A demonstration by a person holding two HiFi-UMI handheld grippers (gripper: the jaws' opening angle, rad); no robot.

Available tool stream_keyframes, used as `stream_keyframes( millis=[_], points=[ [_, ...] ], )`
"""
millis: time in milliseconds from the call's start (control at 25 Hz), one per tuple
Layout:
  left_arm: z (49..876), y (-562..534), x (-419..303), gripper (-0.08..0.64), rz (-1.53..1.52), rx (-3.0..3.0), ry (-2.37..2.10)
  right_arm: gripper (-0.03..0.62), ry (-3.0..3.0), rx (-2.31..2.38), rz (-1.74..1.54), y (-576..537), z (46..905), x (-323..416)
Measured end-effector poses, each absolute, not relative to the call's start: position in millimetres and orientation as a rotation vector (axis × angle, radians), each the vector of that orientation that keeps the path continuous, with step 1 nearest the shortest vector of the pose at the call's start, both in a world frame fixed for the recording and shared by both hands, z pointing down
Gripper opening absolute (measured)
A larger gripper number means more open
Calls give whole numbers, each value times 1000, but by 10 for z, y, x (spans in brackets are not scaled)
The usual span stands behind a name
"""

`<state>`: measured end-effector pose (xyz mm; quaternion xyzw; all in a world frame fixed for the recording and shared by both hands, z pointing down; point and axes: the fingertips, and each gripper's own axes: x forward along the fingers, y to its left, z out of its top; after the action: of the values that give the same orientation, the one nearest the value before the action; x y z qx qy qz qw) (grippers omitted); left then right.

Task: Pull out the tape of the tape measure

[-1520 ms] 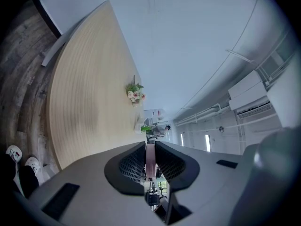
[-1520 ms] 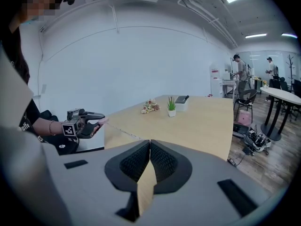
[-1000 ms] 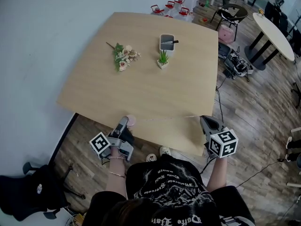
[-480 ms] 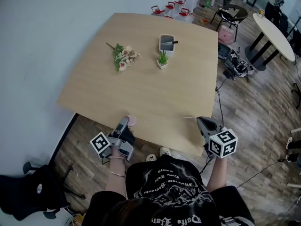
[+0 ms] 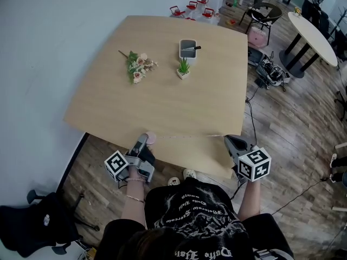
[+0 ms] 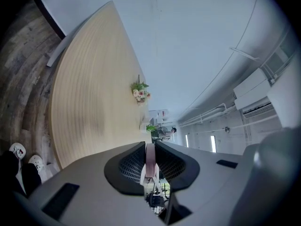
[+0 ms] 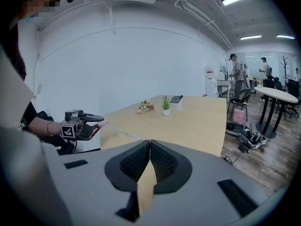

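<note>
**Tape measure case** (image 5: 151,138): small, pink and round, at the near edge of the table (image 5: 103,110). I cannot tell whether it rests on the top or hangs just over it. It is clamped in the left gripper (image 5: 143,141). The left gripper view shows the pink body edge-on, with a pad pressing on each side. The jaws stop partly closed only because the case fills the gap.

**Tape** (image 5: 187,136): a pale strip drawn from the case along the near table edge to the right gripper (image 5: 227,140). It looks close to straight and taut. The right jaws are shut tight on its end, and the right gripper view shows the tan strip held flat between the pads.

**Reading:** one hand anchors the housing while the other draws the free end. That is why the grippers stand well apart on one line, so the pull leaves the slot straight with no twist. A good length is out, and I judge the task well along.

**Far side of the table, clear of the work:** flower sprig (image 5: 135,67), potted plant (image 5: 184,69), grey box (image 5: 187,49).
</note>
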<state>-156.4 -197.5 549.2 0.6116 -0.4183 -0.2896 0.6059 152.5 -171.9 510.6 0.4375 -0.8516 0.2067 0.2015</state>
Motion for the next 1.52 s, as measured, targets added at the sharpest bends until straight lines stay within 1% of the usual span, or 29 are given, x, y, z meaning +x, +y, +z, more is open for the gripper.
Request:
stream_keyframes(
  millis=[280,600,960,1280,1360,1440,1520],
  points=[
    [5588,-2080,-1289,69,-570,1452,-944,17,-2371,1203,590,-1652,5175,1501],
    [5844,-2313,-1193,70,-456,1446,-1005,17,-2365,1156,605,-1554,5251,1429],
    [6276,-2481,-1132,69,-229,1420,-1141,17,-2370,1084,627,-1472,5346,1295],
    [6451,-2494,-1150,71,-57,1414,-1231,17,-2383,1055,639,-1467,5356,1228],
    [6463,-2503,-1181,79,-1,1429,-1278,17,-2385,1052,639,-1472,5355,1213],
    [6484,-2495,-1208,106,79,1452,-1323,17,-2386,1050,639,-1466,5362,1199],
    [6492,-2494,-1205,110,131,1474,-1346,17,-2384,1047,640,-1459,5376,1199]
  ],
)
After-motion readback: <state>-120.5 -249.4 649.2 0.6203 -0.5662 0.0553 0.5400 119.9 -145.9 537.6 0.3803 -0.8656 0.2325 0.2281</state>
